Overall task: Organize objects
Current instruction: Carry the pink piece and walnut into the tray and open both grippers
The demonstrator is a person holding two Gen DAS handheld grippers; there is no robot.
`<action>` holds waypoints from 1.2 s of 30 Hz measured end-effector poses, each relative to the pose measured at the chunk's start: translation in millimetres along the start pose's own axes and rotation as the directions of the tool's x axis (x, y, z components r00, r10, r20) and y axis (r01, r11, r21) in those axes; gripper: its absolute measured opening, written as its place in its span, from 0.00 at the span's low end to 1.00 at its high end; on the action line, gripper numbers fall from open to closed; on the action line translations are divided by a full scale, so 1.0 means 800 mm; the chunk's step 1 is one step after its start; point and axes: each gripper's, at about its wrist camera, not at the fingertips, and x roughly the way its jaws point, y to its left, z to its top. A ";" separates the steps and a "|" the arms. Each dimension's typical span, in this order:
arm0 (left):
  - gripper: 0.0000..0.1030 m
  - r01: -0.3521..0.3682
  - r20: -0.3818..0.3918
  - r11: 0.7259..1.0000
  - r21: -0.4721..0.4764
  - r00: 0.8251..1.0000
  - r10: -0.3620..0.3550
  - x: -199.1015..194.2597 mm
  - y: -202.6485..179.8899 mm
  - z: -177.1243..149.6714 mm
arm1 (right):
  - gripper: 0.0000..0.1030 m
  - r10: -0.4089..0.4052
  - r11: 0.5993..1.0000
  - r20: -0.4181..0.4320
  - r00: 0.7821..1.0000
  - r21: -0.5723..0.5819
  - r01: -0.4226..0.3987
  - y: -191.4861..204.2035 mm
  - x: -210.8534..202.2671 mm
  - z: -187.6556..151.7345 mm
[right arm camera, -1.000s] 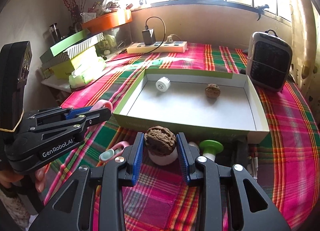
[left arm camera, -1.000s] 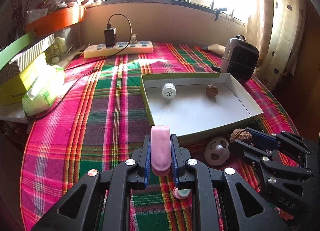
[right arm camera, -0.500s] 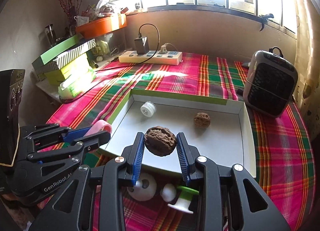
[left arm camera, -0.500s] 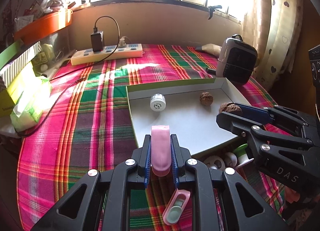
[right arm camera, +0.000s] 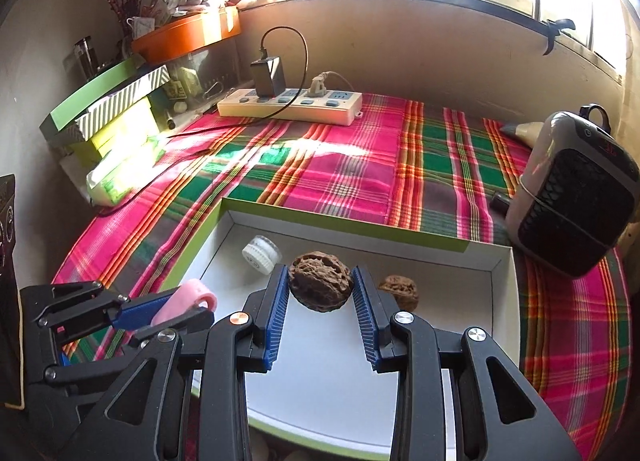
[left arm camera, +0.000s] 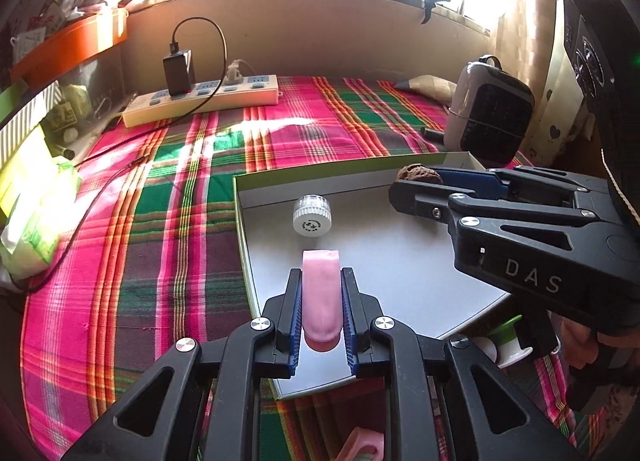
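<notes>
Two grippers are in my views, and each is carrying something over the shallow white tray (left arm camera: 400,265) with its lime-green outer wall. My left gripper (left arm camera: 321,305) is clamped on a pink clip (left arm camera: 321,297): a smooth, glossy, narrow piece with rounded ends, standing lengthwise between the blue ribbed pads and poking out past them at both ends. From the right wrist camera I see its far end (right arm camera: 188,299) curls into a small loop. It hangs above the near left part of the tray, clear of the floor.

My right gripper (right arm camera: 321,301) grips a walnut (right arm camera: 321,285), dark brown, deeply wrinkled, roughly round, pinched at its sides by the pad tips and held above the tray's middle. A second walnut (right arm camera: 400,292), smaller in view, lies on the tray floor just right of the held one. A white ribbed cap (left arm camera: 312,213) lies on its side near the tray's far left corner.

Another pink clip (left arm camera: 362,447) lies on the plaid cloth (left arm camera: 140,241) below my left gripper, outside the tray, and a green-and-white spool (left arm camera: 508,341) sits just off the tray's near right edge. A power strip (right arm camera: 290,103) and a small heater (right arm camera: 572,197) stand farther back.
</notes>
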 end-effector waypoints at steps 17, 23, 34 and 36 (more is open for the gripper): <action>0.16 -0.012 -0.035 0.999 0.034 0.999 0.013 0.033 -0.008 0.008 | 0.33 0.014 1.000 -0.085 0.996 -0.018 -0.016 -0.002 0.058 0.018; 0.16 -0.021 -0.031 0.999 0.043 0.999 0.023 0.035 -0.009 0.009 | 0.33 0.003 1.000 -0.106 0.994 -0.023 -0.006 -0.002 0.067 0.018; 0.16 -0.030 -0.035 0.998 0.051 0.999 0.032 0.036 -0.009 0.010 | 0.33 -0.022 0.999 -0.128 0.992 -0.040 0.017 0.001 0.075 0.018; 0.16 -0.028 -0.035 0.998 0.052 0.999 0.030 0.036 -0.010 0.010 | 0.33 -0.027 0.999 -0.128 0.991 -0.045 0.021 0.002 0.075 0.018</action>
